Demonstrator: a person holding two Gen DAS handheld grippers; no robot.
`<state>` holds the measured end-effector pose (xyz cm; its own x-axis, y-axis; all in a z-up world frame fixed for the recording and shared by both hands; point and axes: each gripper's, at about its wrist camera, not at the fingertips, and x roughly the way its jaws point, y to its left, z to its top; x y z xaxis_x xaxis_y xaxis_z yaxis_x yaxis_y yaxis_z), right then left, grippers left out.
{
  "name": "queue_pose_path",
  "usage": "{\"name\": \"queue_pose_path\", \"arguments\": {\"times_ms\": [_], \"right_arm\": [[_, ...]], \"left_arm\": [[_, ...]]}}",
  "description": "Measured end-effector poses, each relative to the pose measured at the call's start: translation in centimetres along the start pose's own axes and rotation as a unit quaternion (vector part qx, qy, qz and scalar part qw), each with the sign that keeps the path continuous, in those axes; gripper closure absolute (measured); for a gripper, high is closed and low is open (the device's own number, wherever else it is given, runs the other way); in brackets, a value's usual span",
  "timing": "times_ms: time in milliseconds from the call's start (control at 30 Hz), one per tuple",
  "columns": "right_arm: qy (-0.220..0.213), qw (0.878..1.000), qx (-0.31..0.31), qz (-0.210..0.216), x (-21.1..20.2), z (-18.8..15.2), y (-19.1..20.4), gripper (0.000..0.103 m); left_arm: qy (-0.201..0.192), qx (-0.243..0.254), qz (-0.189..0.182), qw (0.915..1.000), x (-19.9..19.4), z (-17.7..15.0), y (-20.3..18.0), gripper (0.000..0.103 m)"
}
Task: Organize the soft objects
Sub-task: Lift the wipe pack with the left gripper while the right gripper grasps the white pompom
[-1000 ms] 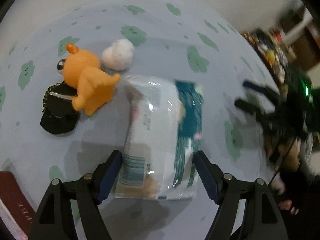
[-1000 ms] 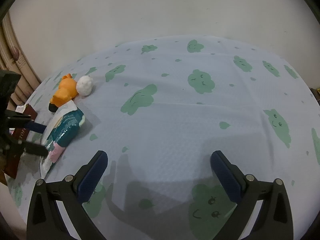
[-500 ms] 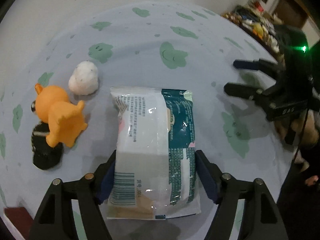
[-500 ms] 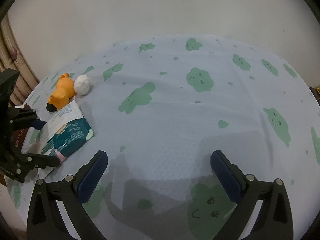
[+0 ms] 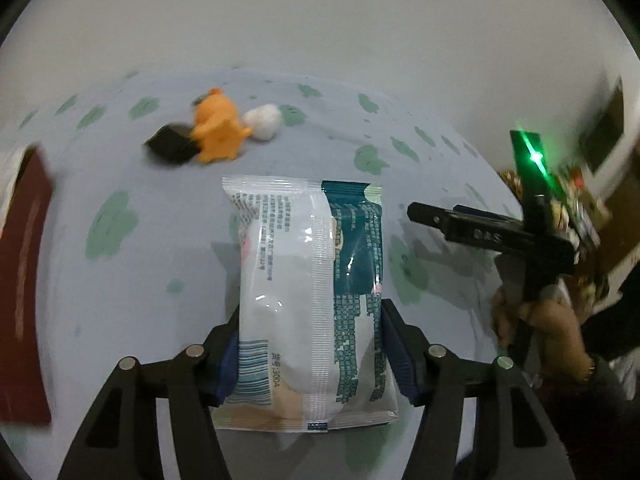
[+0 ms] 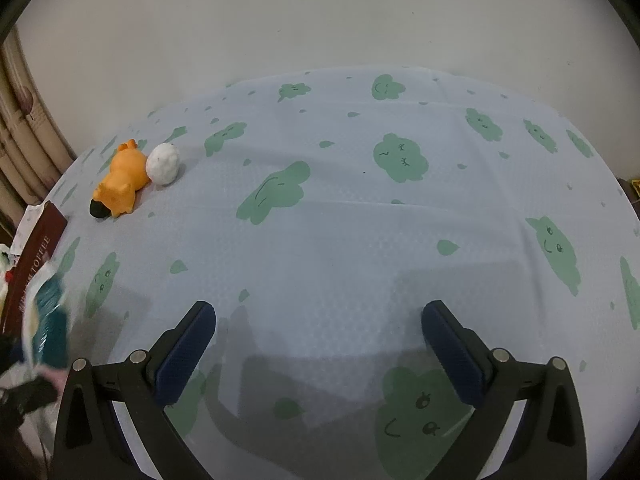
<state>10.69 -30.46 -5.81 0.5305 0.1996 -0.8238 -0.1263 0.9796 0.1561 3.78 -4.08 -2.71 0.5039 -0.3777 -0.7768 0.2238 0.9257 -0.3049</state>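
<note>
left hand-held gripper (image 5: 310,354) clamped on the wipes packet (image 5: 310,280), which had risen off the clouded bedsheet (image 6: 360,240) and swung away | right hand-held gripper (image 6: 318,346) gaped wide, empty | far corner: orange plush (image 6: 120,182) beside white ball (image 6: 163,163), unmoved | packet looked bound for new spot

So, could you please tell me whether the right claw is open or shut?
Open. The right claw has its two blue pads spread wide apart, with only the tablecloth visible between them.
</note>
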Motion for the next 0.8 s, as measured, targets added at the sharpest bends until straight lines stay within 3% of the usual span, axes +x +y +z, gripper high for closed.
{"name": "queue_pose_path", "arguments": {"times_ms": [200,267,300,433,600,800], "right_arm": [[-0.025,0.999,-0.040,0.004,-1.2,0.3,1.8,0.003],[-0.025,0.998,-0.053,0.024,-1.2,1.2,3.2,0.013],[-0.023,0.997,-0.059,0.038,-0.9,2.0,4.2,0.022],[-0.031,0.994,-0.085,0.067,0.8,4.8,7.9,0.039],[-0.028,0.991,-0.112,0.066,4.2,7.4,11.3,0.041],[-0.019,0.991,-0.111,0.072,6.3,9.2,12.4,0.043]], "left_arm": [[-0.047,-0.050,0.023,0.9974,-4.4,-0.8,1.5,0.040],[-0.059,-0.059,0.036,0.9958,-5.7,-0.9,2.3,0.040],[-0.061,-0.064,0.037,0.9954,-6.1,-0.9,2.6,0.040],[-0.079,-0.079,0.048,0.9926,-8.0,-0.9,3.4,0.040],[-0.116,-0.069,0.066,0.9886,-10.5,-1.1,3.7,0.039],[-0.128,-0.067,0.073,0.9869,-11.5,-1.2,3.9,0.039]]}}
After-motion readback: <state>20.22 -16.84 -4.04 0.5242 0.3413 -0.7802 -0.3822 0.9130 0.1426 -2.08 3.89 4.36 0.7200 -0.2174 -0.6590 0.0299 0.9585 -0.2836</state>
